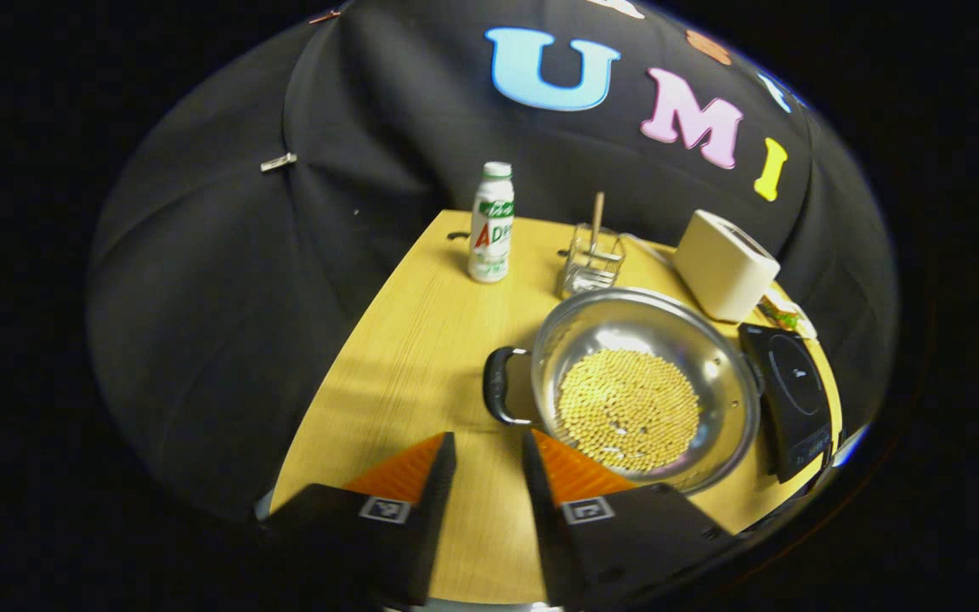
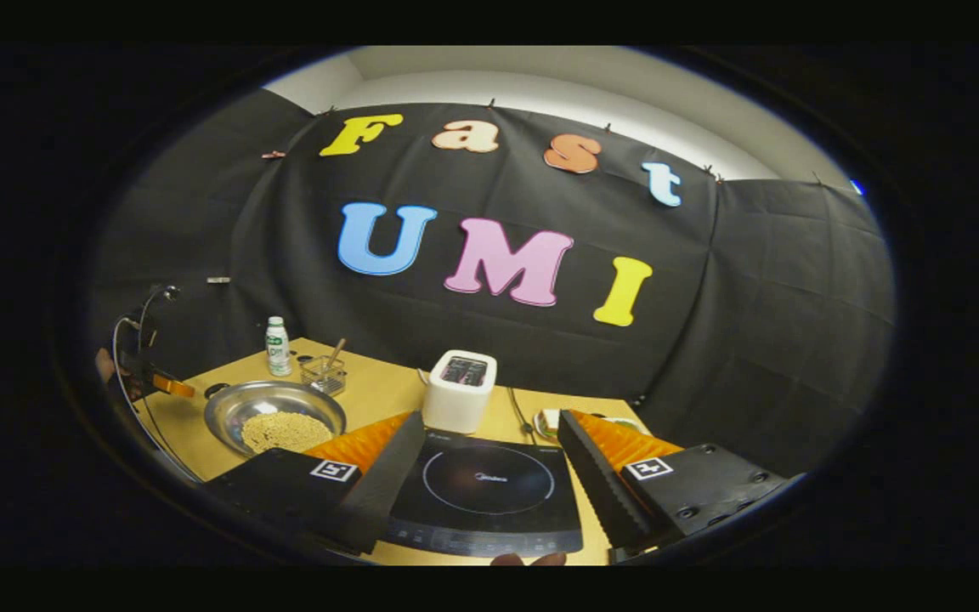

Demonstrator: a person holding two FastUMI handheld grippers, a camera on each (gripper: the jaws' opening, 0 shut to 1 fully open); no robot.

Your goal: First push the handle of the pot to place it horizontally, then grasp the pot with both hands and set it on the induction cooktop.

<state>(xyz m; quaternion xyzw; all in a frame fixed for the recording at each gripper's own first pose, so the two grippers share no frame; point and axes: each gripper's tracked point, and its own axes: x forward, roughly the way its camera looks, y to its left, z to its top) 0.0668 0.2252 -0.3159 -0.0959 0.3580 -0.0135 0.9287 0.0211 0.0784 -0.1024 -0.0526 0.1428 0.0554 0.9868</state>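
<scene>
The steel pot (image 1: 715,357), holding yellow beans, sits on the wooden table (image 1: 404,357). One black handle (image 1: 498,387) sticks out on its left side, just ahead of my left gripper (image 1: 488,442), which is open, empty and hovering short of that handle. The black induction cooktop (image 1: 791,391) lies right of the pot, close against it. In the right gripper view the cooktop (image 2: 485,489) lies directly under my open, empty right gripper (image 2: 491,421). The pot (image 2: 275,416) is off to the left there, with the left gripper (image 2: 158,382) and a hand beyond it.
Behind the pot stand a white bottle (image 1: 491,223) and a clear holder with a wooden stick (image 1: 591,259). A white toaster (image 1: 723,263) sits behind the cooktop, its cord (image 2: 522,416) trailing beside a small packet (image 2: 549,421). The table's edges are near.
</scene>
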